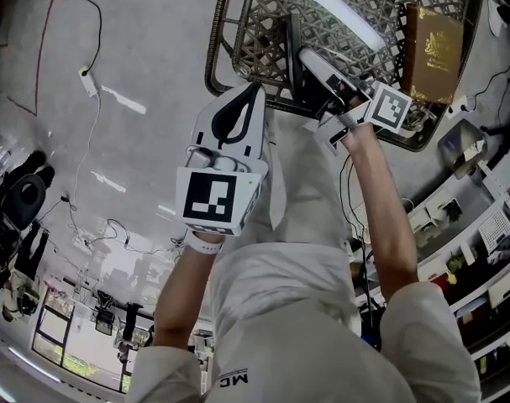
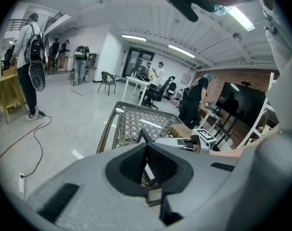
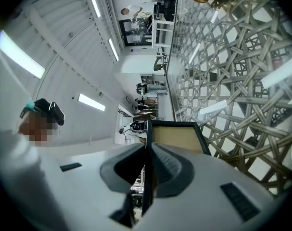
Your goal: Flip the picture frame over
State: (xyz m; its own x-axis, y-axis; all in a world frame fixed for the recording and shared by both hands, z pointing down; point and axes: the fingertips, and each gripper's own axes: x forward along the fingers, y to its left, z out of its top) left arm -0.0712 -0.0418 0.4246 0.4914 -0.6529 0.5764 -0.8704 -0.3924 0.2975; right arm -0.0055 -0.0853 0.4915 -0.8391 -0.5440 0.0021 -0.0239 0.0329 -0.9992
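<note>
The picture frame [image 1: 293, 53] has a thin black rim and stands on edge over the woven glass-top table [image 1: 217, 49]. My right gripper [image 1: 305, 55] is shut on its upper edge. In the right gripper view the black rim runs between the jaws [image 3: 148, 148], with the frame's brown panel [image 3: 177, 138] beyond. My left gripper [image 1: 256, 89] is shut on the frame's near corner. In the left gripper view the frame's dark edge [image 2: 145, 136] enters the closed jaws [image 2: 146, 150], with the right gripper [image 2: 184, 142] just behind.
A brown book with a gold crest [image 1: 435, 53] lies at the table's far right. Cables [image 1: 86, 82] trail over the grey floor at left. Shelves [image 1: 481, 250] stand at right. Several people [image 2: 29, 57] stand far off in the room.
</note>
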